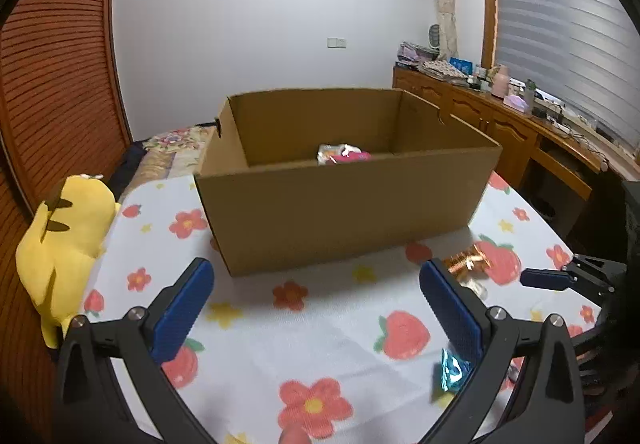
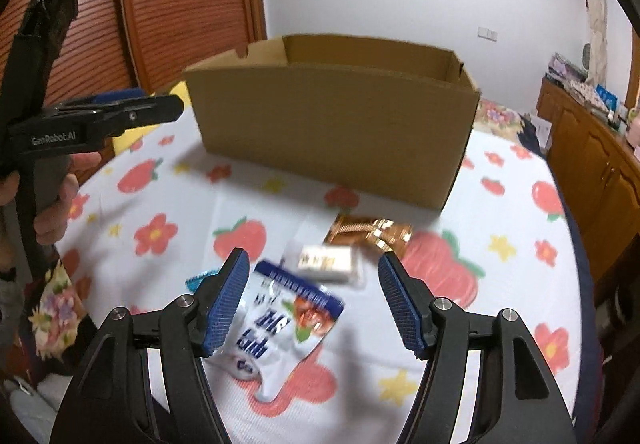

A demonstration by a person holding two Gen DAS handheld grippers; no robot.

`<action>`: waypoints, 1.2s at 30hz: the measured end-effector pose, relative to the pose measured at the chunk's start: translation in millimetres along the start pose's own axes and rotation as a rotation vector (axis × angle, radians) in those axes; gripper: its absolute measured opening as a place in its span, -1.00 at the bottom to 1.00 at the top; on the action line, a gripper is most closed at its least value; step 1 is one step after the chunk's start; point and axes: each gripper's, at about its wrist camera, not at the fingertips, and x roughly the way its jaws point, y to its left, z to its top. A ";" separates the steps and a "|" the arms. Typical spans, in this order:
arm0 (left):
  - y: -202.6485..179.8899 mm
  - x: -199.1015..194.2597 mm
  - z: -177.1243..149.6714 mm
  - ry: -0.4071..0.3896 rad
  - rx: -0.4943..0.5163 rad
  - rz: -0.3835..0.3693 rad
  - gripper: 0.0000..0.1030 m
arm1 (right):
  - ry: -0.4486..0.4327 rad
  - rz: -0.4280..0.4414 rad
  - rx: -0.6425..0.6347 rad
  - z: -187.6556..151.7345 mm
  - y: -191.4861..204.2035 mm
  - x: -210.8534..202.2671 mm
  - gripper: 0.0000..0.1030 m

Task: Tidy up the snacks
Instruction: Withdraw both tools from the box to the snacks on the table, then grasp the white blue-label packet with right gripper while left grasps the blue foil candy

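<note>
An open cardboard box stands on the table with a pink and white snack inside; it also shows in the right wrist view. My left gripper is open and empty in front of the box. My right gripper is open over a white and blue snack pouch, which lies between the fingers. Beyond it lie a small white packet and a copper foil snack, the latter also in the left wrist view. A teal wrapper lies by the left gripper's right finger.
The table wears a white cloth with strawberries and flowers. A yellow plush toy sits at the table's left edge. A wooden cabinet with clutter runs along the right wall. The right gripper shows in the left wrist view.
</note>
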 end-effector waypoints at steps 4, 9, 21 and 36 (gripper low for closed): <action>-1.3 -0.3 -13.8 0.012 -0.006 -0.019 1.00 | 0.019 0.011 0.010 -7.3 7.4 5.1 0.34; -5.3 -1.2 -27.9 0.029 -0.017 -0.078 1.00 | 0.047 -0.007 -0.008 -17.1 16.1 13.9 0.34; -29.0 -3.2 -51.2 0.054 -0.016 -0.162 0.96 | 0.089 -0.007 0.032 -36.0 11.1 20.7 0.37; -56.6 5.9 -67.7 0.111 0.020 -0.209 0.83 | 0.064 0.034 0.027 -39.4 10.6 11.1 -0.16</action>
